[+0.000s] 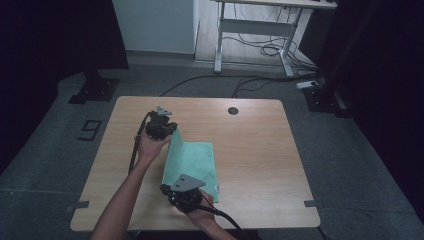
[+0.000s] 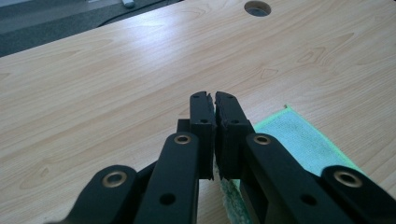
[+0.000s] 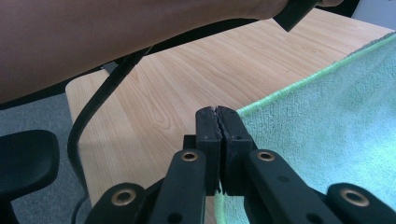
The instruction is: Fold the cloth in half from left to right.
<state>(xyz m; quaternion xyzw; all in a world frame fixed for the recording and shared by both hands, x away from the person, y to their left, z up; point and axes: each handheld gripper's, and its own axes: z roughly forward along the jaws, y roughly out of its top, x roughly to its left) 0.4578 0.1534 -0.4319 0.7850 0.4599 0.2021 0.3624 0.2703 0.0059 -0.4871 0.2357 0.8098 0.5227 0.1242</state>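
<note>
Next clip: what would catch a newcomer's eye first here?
The green cloth stands out, lying at the middle of the pale wooden table with its left side lifted. Each gripper is shut on that edge: the left gripper pinches the far corner, the right gripper the near one. A round hole sits near the table's far edge.

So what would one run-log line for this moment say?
left gripper: shut on green cloth far corner | right gripper: shut on near corner | cloth: edge lifted off wooden table
</note>
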